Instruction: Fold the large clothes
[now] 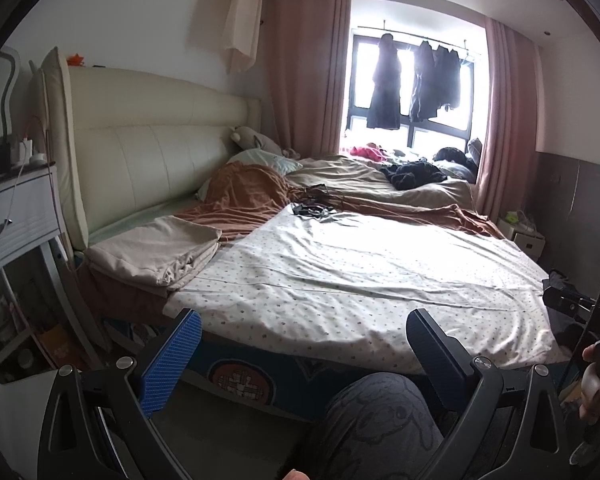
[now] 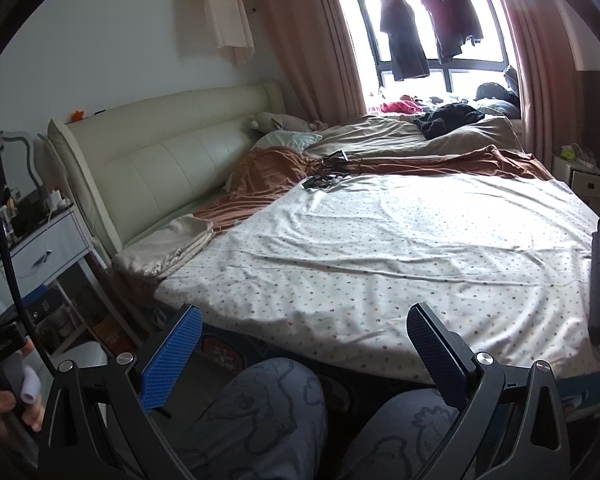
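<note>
A large white cloth with small coloured dots [image 1: 360, 272] [image 2: 400, 248] lies spread flat over the near half of the bed, lightly wrinkled. A folded beige cloth [image 1: 156, 252] [image 2: 168, 244] rests at its left, near the headboard. My left gripper [image 1: 303, 316] hangs open in front of the bed's near edge, holding nothing. Level with it, my right gripper [image 2: 304, 310] is also open and holds nothing. Both stay short of the cloth, above the person's knees [image 2: 268, 412] in grey patterned trousers. A hand [image 1: 592, 380] grips the other tool at the right edge.
A brown sheet [image 1: 244, 196] and a beige duvet [image 1: 352, 176] with a dark garment [image 1: 412, 172] cover the far side. Black cables [image 1: 312, 208] lie mid-bed. A white nightstand [image 1: 16, 212] stands left, a small cabinet [image 2: 584, 180] right. Dark clothes [image 1: 384, 88] hang at the window.
</note>
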Action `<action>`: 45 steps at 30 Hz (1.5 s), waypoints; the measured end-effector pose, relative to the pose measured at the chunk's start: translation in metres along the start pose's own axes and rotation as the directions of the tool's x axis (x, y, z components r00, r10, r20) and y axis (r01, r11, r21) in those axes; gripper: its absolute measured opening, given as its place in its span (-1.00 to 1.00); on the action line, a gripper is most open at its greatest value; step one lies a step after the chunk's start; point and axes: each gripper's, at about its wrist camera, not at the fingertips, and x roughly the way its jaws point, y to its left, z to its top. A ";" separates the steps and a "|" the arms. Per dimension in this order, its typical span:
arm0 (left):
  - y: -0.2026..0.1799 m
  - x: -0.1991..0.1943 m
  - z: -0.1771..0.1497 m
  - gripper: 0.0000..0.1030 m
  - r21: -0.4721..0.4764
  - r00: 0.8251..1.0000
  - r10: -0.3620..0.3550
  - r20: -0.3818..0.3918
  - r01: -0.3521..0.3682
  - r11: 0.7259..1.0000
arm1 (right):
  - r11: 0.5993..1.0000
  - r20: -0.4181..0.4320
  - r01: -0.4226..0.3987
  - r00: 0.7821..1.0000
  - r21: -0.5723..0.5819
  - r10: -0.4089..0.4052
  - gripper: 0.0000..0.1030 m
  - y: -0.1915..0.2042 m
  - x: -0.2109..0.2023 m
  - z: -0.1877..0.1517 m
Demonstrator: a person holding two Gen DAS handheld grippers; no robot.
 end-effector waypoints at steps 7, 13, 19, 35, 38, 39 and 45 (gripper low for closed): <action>0.002 0.002 -0.001 0.99 -0.008 1.000 0.016 -0.009 -0.016 1.000 | 1.000 -0.009 -0.001 1.000 0.000 0.001 1.00 0.004 0.002 0.000; 0.001 0.001 -0.002 0.99 -0.004 1.000 0.017 -0.012 -0.017 1.000 | 1.000 -0.012 0.000 1.000 0.008 0.000 1.00 0.005 0.004 -0.002; 0.000 -0.001 -0.002 0.99 0.002 1.000 0.010 -0.007 -0.010 1.000 | 1.000 -0.012 0.000 1.000 0.014 0.000 1.00 0.006 0.005 -0.004; 0.000 -0.009 -0.002 0.99 0.003 1.000 0.010 0.006 -0.010 1.000 | 1.000 -0.009 -0.003 1.000 0.019 0.003 1.00 0.008 0.003 -0.005; -0.001 -0.009 -0.002 0.99 0.004 1.000 0.011 0.007 -0.011 1.000 | 1.000 -0.010 -0.004 1.000 0.019 0.005 1.00 0.008 0.003 -0.005; -0.001 -0.008 -0.002 0.99 0.004 1.000 0.011 0.007 -0.011 1.000 | 1.000 -0.010 -0.004 1.000 0.019 0.004 1.00 0.008 0.003 -0.005; -0.001 -0.010 -0.001 0.99 0.003 1.000 0.009 0.008 -0.009 1.000 | 1.000 -0.012 -0.005 1.000 0.021 0.006 1.00 0.010 0.003 -0.006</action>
